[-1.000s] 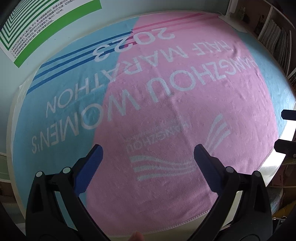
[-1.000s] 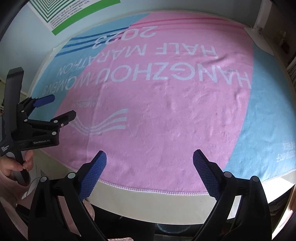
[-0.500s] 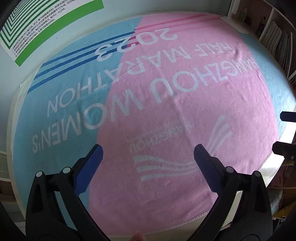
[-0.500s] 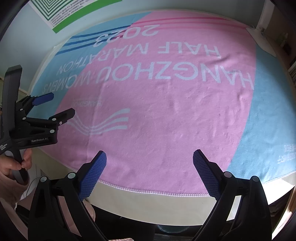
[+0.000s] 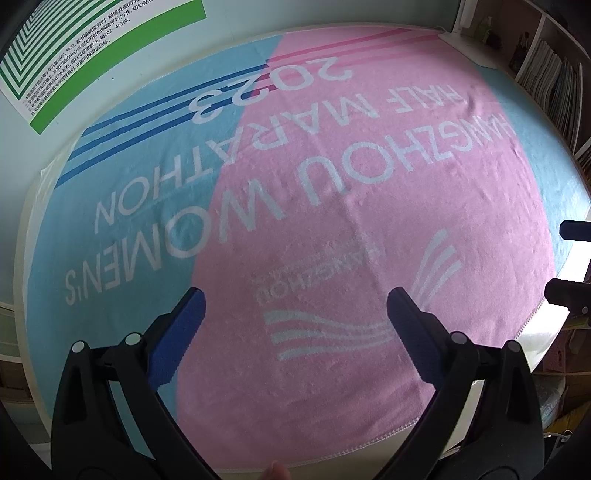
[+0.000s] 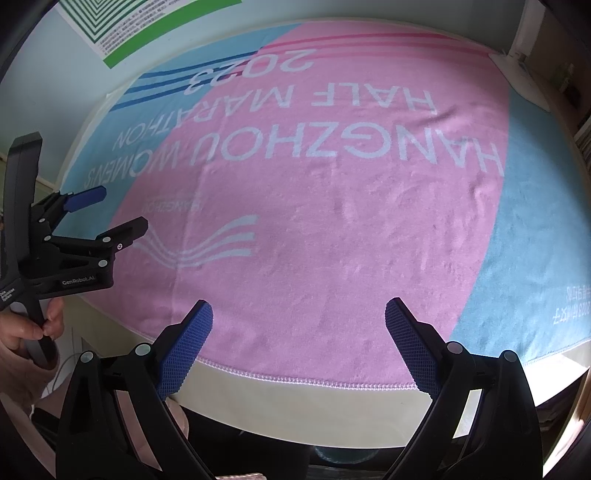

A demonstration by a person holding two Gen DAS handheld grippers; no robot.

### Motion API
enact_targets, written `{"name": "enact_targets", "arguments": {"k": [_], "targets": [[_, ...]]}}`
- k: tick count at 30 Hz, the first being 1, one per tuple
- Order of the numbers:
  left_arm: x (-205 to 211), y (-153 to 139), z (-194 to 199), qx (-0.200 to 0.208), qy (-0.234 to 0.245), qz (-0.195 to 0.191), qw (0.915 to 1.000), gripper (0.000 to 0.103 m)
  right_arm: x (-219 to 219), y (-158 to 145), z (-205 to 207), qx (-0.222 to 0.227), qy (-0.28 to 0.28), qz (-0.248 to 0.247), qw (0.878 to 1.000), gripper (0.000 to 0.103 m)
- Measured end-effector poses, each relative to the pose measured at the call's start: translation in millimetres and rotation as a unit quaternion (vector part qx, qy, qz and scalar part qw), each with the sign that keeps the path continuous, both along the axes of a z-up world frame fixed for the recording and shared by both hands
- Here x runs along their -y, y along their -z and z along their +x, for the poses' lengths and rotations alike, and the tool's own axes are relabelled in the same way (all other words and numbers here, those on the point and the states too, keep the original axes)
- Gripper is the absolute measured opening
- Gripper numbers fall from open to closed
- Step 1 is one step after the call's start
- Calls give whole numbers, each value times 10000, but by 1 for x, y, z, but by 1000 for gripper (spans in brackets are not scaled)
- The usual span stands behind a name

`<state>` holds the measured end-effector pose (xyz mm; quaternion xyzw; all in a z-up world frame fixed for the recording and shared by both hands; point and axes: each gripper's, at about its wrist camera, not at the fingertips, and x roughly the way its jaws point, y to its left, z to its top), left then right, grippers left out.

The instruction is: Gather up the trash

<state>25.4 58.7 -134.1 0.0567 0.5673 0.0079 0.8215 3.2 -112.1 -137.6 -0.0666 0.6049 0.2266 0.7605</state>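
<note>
A pink and light-blue towel [image 5: 332, 229] printed "HANGZHOU WOMEN'S HALF MARATHON 2023" covers the table; it also shows in the right wrist view [image 6: 332, 206]. No trash shows in either view. My left gripper [image 5: 295, 310] is open and empty, held above the towel's near part. It also shows at the left of the right wrist view [image 6: 110, 210], jaws apart. My right gripper [image 6: 299, 317] is open and empty above the towel's front hem. Its fingertips [image 5: 565, 291] show at the right edge of the left wrist view.
The cream table edge [image 6: 295, 402] runs below the towel's hem. A green and white poster [image 5: 74, 51] hangs on the wall behind. Shelves with books [image 5: 550, 70] stand at the right. A white object [image 5: 461, 33] sits at the table's far right corner.
Both grippers have drifted slightly, so the towel has shifted a little in each view. Both stay open and empty.
</note>
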Motion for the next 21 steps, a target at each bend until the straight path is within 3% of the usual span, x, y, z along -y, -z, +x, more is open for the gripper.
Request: {"name": "enact_targets", "arguments": {"k": [21], "targets": [[-2, -1, -1, 30, 55, -28, 10000, 96, 1, -2, 0, 0, 29, -49, 10000, 94]]}}
